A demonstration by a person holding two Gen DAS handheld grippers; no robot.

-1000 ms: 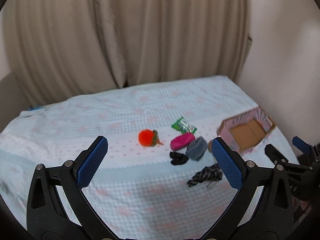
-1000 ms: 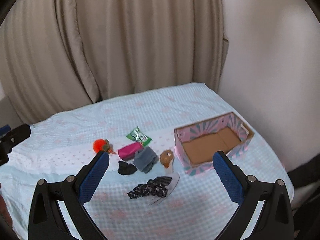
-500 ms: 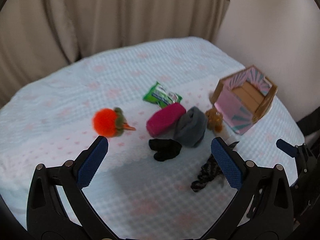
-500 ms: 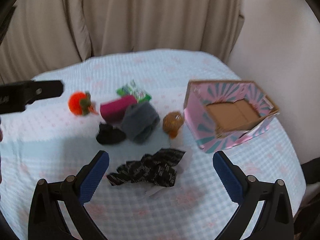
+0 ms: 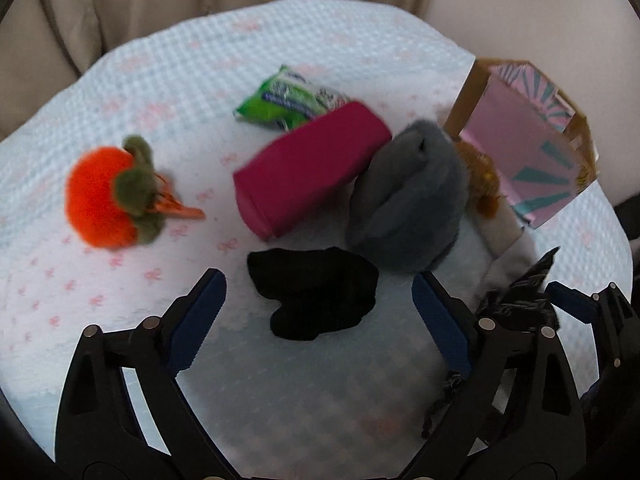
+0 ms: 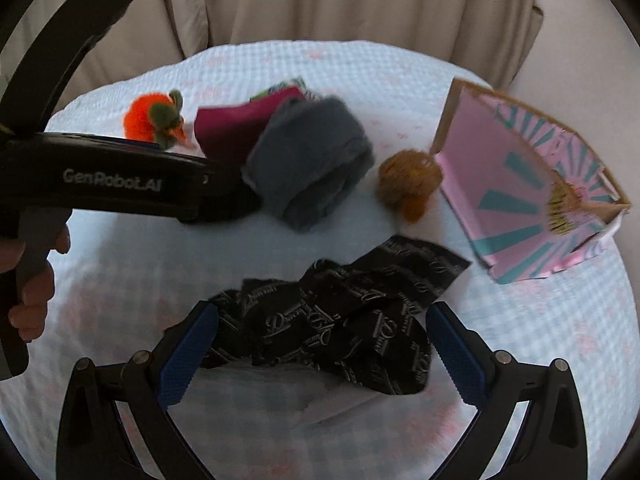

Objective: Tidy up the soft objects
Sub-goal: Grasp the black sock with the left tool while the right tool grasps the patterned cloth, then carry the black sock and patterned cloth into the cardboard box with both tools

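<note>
Both grippers' fingers spread wide — left gripper (image 5: 318,306) over one black sock (image 5: 314,292), right gripper (image 6: 322,344) over one patterned cloth (image 6: 340,312).

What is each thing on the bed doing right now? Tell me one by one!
Left gripper: open, empty, above the black sock.
Right gripper: open, empty, over the black patterned cloth.
Black sock: crumpled, loose.
Black patterned cloth: crumpled, loose.
Grey cloth: rolled up.
Magenta cloth: folded.
Orange plush: lying loose.
Green packet: lying flat.
Brown fuzzy ball: beside the box.
Pink box: open.
</note>
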